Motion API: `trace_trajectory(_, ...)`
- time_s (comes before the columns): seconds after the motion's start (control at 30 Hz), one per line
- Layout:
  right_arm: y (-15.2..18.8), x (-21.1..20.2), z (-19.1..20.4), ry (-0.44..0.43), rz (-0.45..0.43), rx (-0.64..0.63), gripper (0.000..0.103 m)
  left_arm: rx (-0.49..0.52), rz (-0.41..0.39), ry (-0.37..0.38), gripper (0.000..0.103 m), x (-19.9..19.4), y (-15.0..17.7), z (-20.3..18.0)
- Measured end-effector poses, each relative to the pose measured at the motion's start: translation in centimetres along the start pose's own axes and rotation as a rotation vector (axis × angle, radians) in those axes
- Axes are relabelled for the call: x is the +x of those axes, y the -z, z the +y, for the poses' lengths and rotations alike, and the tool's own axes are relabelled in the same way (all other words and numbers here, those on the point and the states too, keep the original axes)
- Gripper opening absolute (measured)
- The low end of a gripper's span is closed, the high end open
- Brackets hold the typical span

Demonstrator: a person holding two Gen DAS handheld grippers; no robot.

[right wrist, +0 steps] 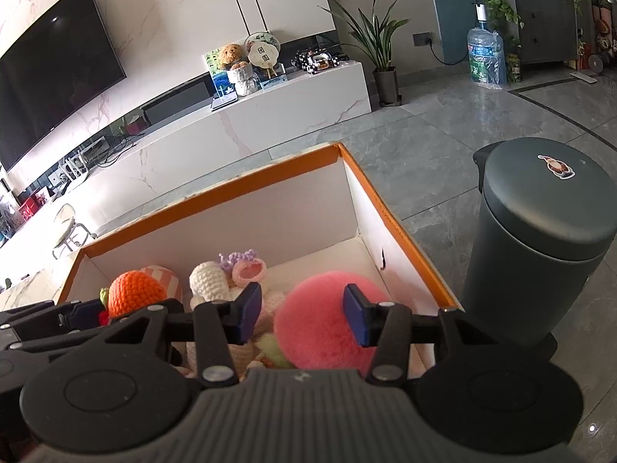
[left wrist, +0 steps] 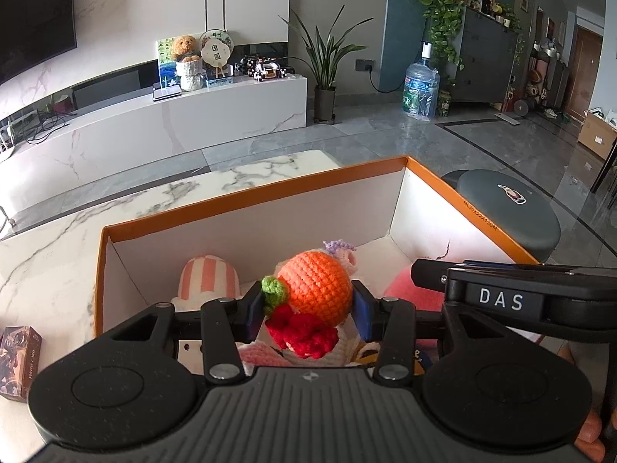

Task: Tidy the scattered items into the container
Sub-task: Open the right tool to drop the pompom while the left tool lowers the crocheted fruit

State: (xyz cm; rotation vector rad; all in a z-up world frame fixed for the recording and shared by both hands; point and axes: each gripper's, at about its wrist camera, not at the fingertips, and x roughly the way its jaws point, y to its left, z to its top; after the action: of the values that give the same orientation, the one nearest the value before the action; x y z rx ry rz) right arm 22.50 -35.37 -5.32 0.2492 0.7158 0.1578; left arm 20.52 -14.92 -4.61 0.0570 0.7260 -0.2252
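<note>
My left hand-held gripper [left wrist: 308, 305] pinches a crocheted orange [left wrist: 314, 283] over the orange-rimmed box [left wrist: 254, 193] — my right hand-held gripper [right wrist: 297, 314] flanks a pink plush ball [right wrist: 316, 328], contact unclear. Next, I judge: release both inside.

Small dark printed card box [left wrist: 19, 362], near left on the marble table: cut off by the picture's left edge, lettering too small to read. Pink plush ball [right wrist: 324, 324]: lower part hidden behind the right gripper [right wrist: 300, 314]. Print on orange-rimmed cardboard box [left wrist: 482, 216]: illegible.
</note>
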Motion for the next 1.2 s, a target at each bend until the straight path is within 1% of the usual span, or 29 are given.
trace_trajectory(0.1, 0.0, -0.2, -0.3, 0.0, -0.006, 0.014, 0.045, 0.01, -0.002, 0.016, 0.053, 0.0, -0.1, -0.5)
trace_trajectory(0.2, 0.0, -0.4, -0.7, 0.006, -0.009, 0.028, 0.036, 0.02, -0.002, 0.022, 0.053, 0.1, -0.1, -0.9)
trace_trajectory(0.27, 0.0, -0.5, -0.9, 0.006, -0.015, 0.034, 0.027, 0.026, -0.003, 0.029, 0.053, 0.3, -0.2, -1.1)
trace_trajectory(0.33, 0.0, -0.7, -1.1, 0.005, -0.023, 0.038, 0.023, 0.032, -0.006, 0.03, 0.052, 0.5, -0.3, -1.3)
trace_trajectory(0.47, -0.1, -1.1, -0.9, 0.011, -0.05, 0.021, 0.021, 0.045, -0.013, 0.025, 0.052, 0.8, -0.8, -1.8)
trace_trajectory(0.6, -0.3, -1.8, -0.6, 0.06, -0.112, -0.005, 0.021, 0.075, -0.013, 0.015, 0.052, 1.3, -1.5, -2.5)
trace_trajectory(0.73, -0.6, -2.1, -1.0, 0.098, -0.143, 0.009, 0.022, 0.109, -0.012, 0.01, 0.052, 2.2, -2.3, -3.3)
trace_trajectory(0.83, -0.8, -1.9, -1.5, 0.122, -0.135, 0.021, 0.023, 0.128, -0.009, 0.014, 0.052, 3.0, -2.7, -3.9)
trace_trajectory(0.93, -0.9, -1.5, -1.6, 0.118, -0.117, 0.033, 0.023, 0.141, -0.002, 0.016, 0.052, 3.8, -3.1, -4.3)
trace_trajectory(1.2, -1.3, -0.7, -1.1, 0.164, -0.116, 0.003, 0.02, 0.147, 0.032, 0.009, 0.053, 5.3, -4.1, -4.1)
